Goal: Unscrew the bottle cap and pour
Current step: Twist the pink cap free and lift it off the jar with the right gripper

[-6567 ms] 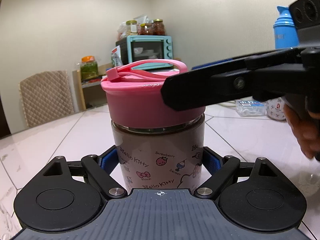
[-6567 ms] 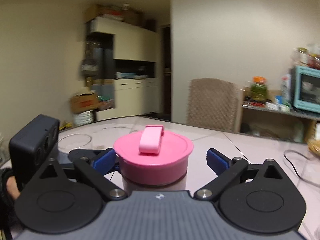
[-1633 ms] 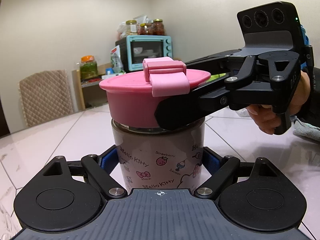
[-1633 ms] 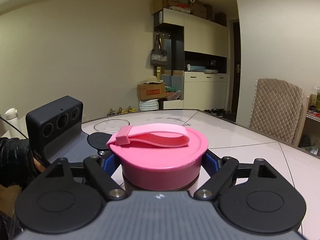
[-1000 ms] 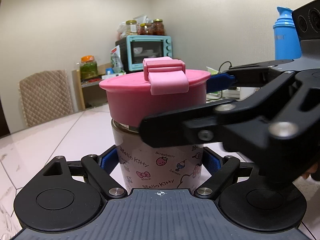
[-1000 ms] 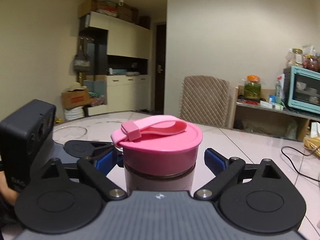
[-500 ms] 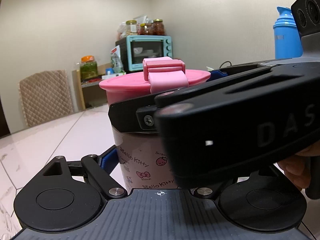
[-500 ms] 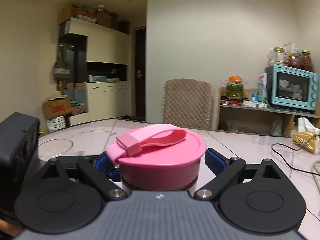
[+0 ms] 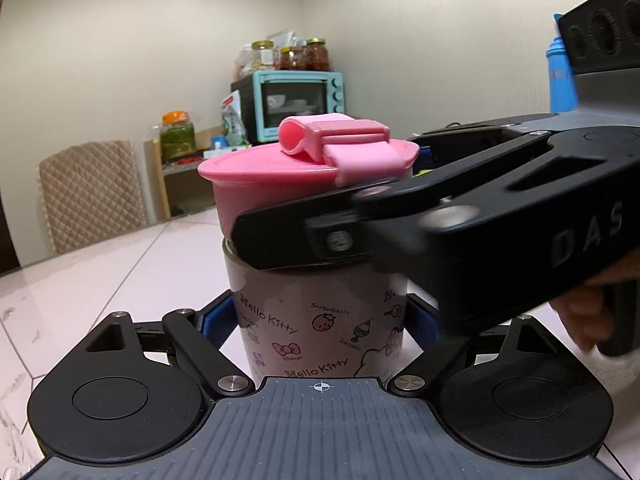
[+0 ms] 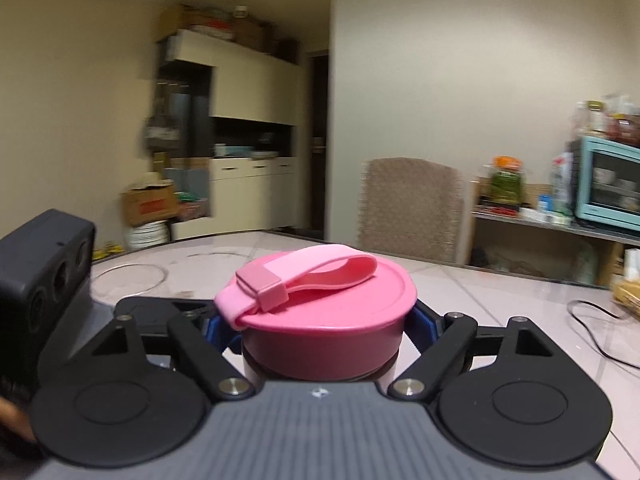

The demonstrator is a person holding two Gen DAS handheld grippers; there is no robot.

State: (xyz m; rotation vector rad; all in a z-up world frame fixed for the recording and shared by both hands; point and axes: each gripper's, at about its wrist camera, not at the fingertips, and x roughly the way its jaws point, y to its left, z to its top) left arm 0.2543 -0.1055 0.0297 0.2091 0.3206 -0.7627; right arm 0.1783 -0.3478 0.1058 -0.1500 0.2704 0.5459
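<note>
1. The bottle (image 9: 316, 320) stands upright on the pale tiled table (image 9: 80, 280). Its printed wall shows a dark brownish fill reaching up near the neck. The pink cap (image 9: 308, 176) sits on top, its strap loop folded across the lid.
2. Along the back wall, left to right, are a quilted chair (image 9: 92, 192), a jar of green food (image 9: 177, 136) on a low shelf, a teal toaster oven (image 9: 296, 100) with jars on its roof, and a blue flask (image 9: 560, 76) at the far right.
3. Compared with half a second ago, the cap's strap clasp has swung round to a new angle, and the right tool's blue pads, then standing clear of the cap, now meet its sides.
4. The left gripper (image 9: 320, 320) is closed narrow on the bottle's lower body, a blue pad pressed to each side.
5. The right gripper (image 10: 326, 326) has just been closing, with the cap between its jaws; it now clamps the cap's rim from both sides.
</note>
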